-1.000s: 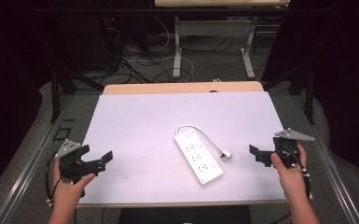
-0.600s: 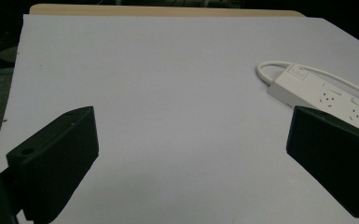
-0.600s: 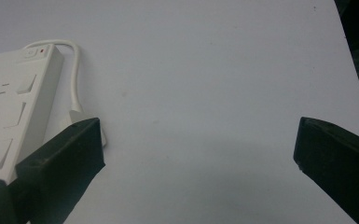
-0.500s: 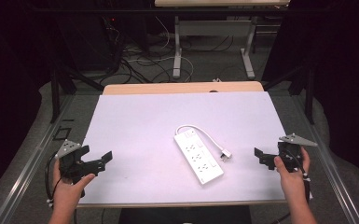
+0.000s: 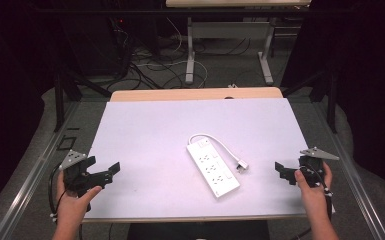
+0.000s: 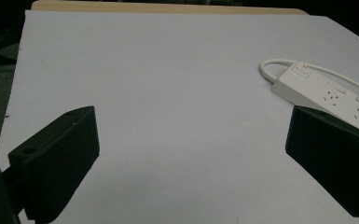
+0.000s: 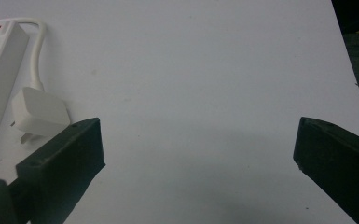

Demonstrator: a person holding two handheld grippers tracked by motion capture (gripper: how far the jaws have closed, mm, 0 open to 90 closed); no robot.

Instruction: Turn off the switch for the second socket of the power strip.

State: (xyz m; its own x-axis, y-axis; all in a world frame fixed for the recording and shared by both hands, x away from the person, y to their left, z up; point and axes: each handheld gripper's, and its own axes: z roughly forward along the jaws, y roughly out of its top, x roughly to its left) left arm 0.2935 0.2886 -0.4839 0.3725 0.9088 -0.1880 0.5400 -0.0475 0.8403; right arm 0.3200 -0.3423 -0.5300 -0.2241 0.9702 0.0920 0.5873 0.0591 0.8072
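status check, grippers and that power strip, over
Left gripper open, empty, at near left table edge. Right gripper open, empty, near right. Power strip flat mid-table, untouched, plug lying beside it. Nothing between the jaws and the strip.

Left hand-held gripper (image 5: 111,170) jaws wide apart; right hand-held gripper (image 5: 280,171) likewise, both low, gripping nothing.

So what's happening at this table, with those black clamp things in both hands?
A person sits at a white table holding a pair of tongs in each hand. The left tongs and the right tongs are both open, holding nothing, near the table's side edges. Between them lies a white power strip, its cord looping round to the plug beside it. Nothing is touching it yet.
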